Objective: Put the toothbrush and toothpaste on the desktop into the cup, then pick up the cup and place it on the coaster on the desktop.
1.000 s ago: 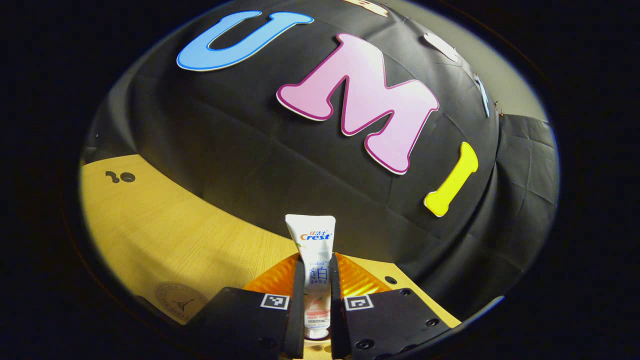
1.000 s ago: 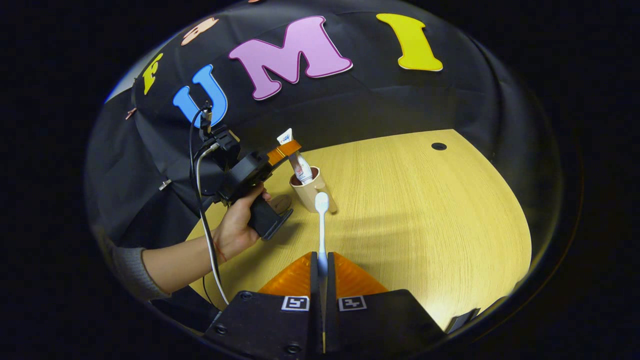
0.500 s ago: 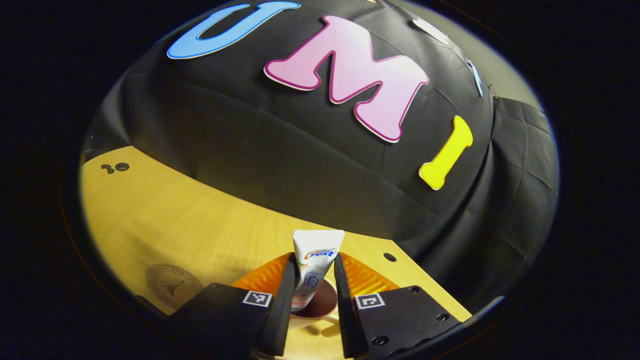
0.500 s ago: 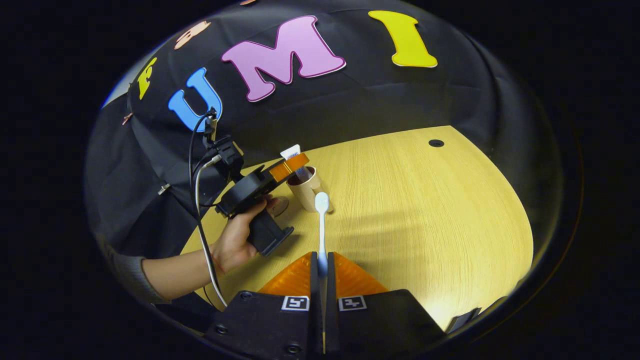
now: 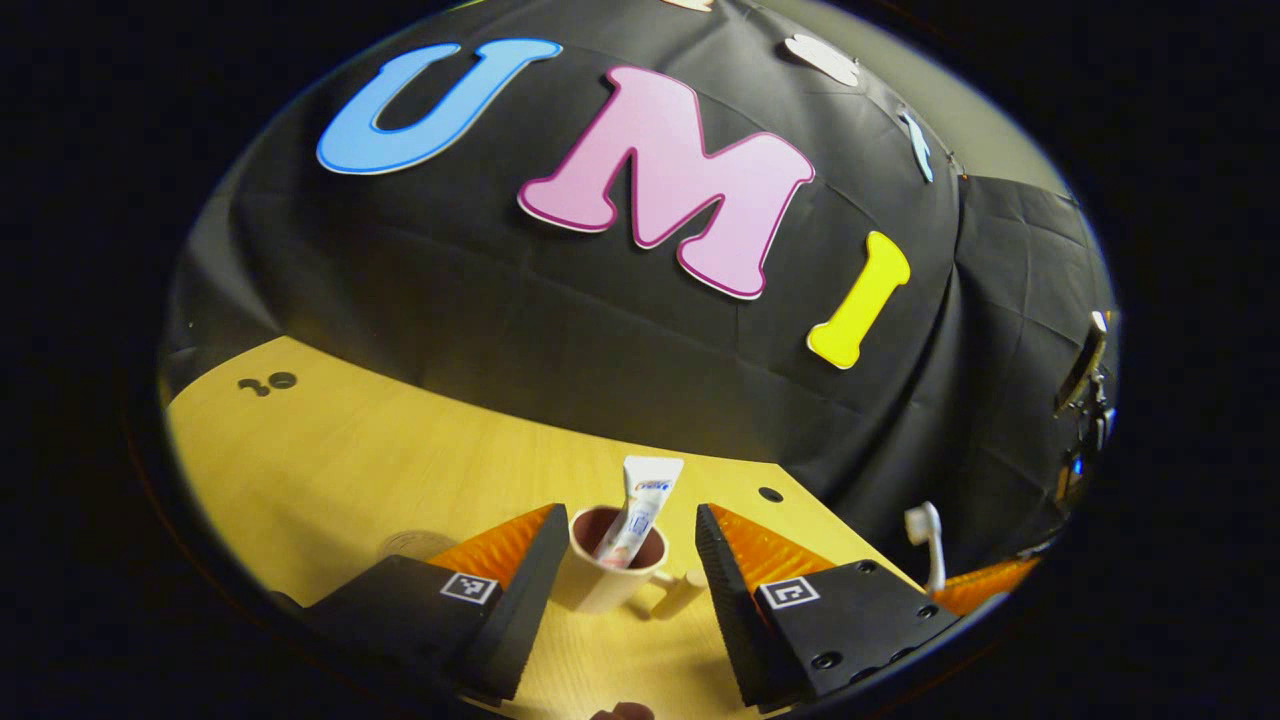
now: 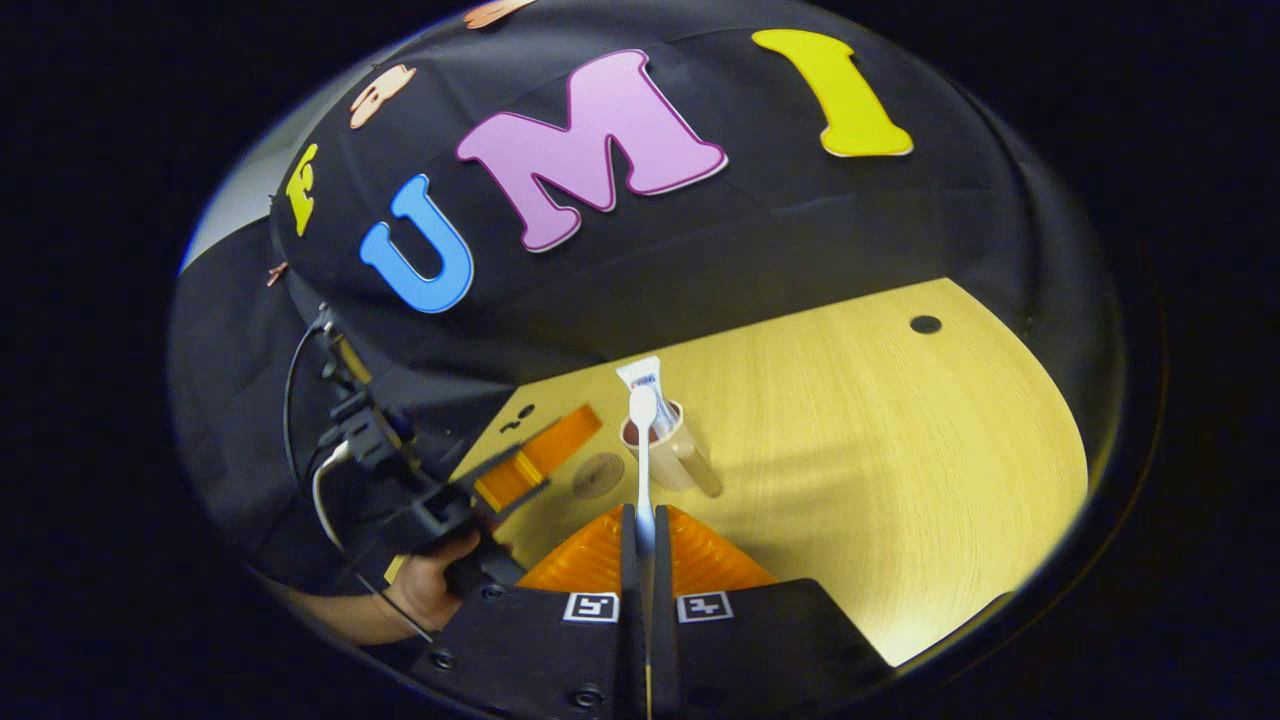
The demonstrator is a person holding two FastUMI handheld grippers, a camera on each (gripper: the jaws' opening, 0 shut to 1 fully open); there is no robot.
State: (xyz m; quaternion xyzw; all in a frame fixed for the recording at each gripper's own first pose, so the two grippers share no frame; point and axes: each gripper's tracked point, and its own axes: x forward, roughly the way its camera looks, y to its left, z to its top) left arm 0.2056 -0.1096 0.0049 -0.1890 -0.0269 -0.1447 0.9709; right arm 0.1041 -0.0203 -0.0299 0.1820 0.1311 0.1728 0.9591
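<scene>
Paste (image 5: pixel 640 510) is standing in the cup (image 5: pixel 612 580), leaning on the rim, crimped end sticking up. My left gripper (image 5: pixel 622 575) is spread wide with nothing in it, fingers either side of the cup but not touching. My right gripper (image 6: pixel 645 520) is clamped on the brush (image 6: pixel 643 450) handle low down, head pointing out over the cup. The coaster (image 6: pixel 598 474) sits on the desk (image 6: pixel 900 480) just beside the cup, on my left-hand side.

My guess is the brush weighs nothing and is stiff but skinny, so it could twist in the grip; holding it near the bottom seems fine for dropping it in. The cup looks hard, smooth and light, so probably a bit tippy with two tall things inside. I'd grab it across the body, not the handle.
</scene>
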